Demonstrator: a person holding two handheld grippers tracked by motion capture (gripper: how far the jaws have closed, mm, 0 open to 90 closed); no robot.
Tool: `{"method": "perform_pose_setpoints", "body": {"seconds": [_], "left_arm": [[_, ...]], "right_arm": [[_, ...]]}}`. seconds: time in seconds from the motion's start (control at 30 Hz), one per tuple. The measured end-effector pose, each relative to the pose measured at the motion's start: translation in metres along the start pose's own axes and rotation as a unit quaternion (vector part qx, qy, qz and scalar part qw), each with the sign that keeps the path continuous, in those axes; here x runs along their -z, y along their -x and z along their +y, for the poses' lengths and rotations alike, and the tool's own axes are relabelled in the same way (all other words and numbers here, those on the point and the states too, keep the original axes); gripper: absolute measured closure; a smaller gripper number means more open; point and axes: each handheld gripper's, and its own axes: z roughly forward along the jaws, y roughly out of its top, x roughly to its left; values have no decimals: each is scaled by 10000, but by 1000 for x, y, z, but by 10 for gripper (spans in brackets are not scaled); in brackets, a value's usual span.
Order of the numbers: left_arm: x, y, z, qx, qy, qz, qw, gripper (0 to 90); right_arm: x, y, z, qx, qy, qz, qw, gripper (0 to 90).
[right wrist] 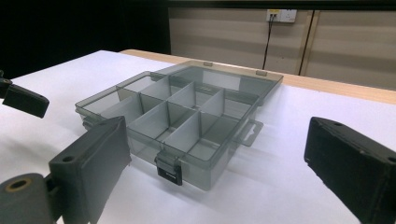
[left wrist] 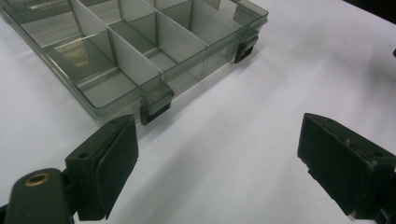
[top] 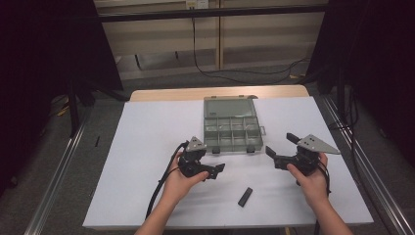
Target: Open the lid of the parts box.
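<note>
One open organizer box (top: 230,125) sits mid-table on the white sheet (top: 147,147), lid laid flat behind it, compartments look empty. Left gripper (top: 219,169) is just in front of the box's near-left corner, jaws apart, nothing between them; right gripper (top: 280,147) is off the box's right side, jaws also wide apart and empty. One small black block (top: 245,197) lies on the sheet between the hands, nearer the person, well apart from the box. Step in hand looks like approaching the box, probably to work the lid or latches. To do it well: keep the left jaws low and square to the front wall, come in at a latch (left wrist: 156,103) rather than the thin clear wall, steady the box with the other gripper so it doesn't slide on the sheet. Counts: one box, two front latches, eight compartments in two rows of four, one side tab (right wrist: 249,132), one block, two grippers.
</note>
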Motion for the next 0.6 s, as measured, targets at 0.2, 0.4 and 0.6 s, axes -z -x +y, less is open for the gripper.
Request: {"method": "perform_pose_setpoints", "body": {"seconds": [0.2, 0.4, 0.6], "left_arm": [[-2, 1, -2, 31, -28, -43, 10000, 125], [-3, 2, -3, 5, -50, -47, 10000, 123], [-2, 4, -4, 5, -10, -72, 10000, 122]], "right_arm": [[10, -2, -4, -29, 10, -20, 10000, 52], [20, -5, -9, 3, 34, -46, 10000, 53], [28, -6, -15, -9, 138, -123, 9998, 50]]}}
